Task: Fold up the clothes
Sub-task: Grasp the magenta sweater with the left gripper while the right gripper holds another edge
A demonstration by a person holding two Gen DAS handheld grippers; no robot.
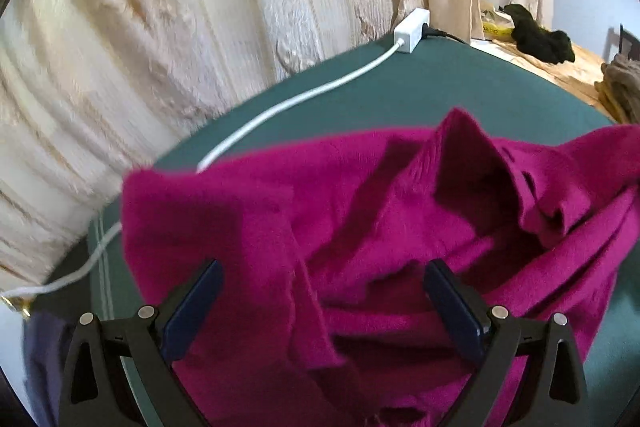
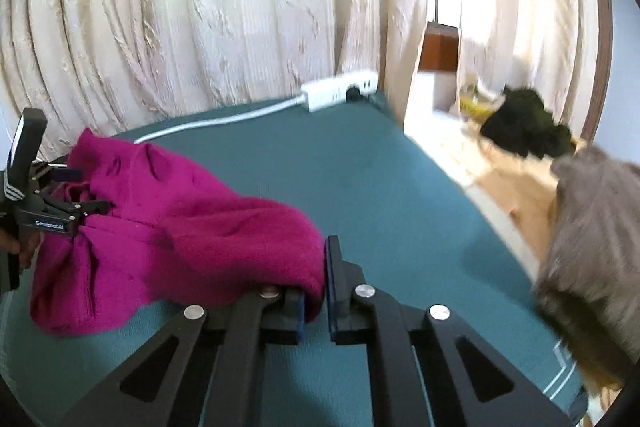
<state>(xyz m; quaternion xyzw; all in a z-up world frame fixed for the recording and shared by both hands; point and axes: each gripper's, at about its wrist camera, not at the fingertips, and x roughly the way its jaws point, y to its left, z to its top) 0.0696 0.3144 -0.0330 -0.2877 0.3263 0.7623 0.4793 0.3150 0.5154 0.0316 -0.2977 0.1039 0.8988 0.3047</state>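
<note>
A magenta knit garment (image 1: 360,211) lies crumpled on the teal cover (image 1: 400,87). My left gripper (image 1: 324,267) is open, its blue-padded fingers (image 1: 200,303) spread wide over the bunched cloth, which lies between and under them. In the right wrist view the same garment (image 2: 160,227) stretches from the left side to my right gripper (image 2: 316,267), which is shut on a fold of it; the cloth covers the left finger's tip. The left gripper (image 2: 84,207) shows at the far left, at the garment's other end, with part of a hand behind it.
A white power strip (image 2: 340,89) and its white cable (image 1: 300,99) lie along the far edge, against cream curtains (image 2: 200,7). To the right are a black garment (image 2: 524,123) and a grey one (image 2: 592,235) on a tan surface. The teal cover (image 2: 380,179) ends there.
</note>
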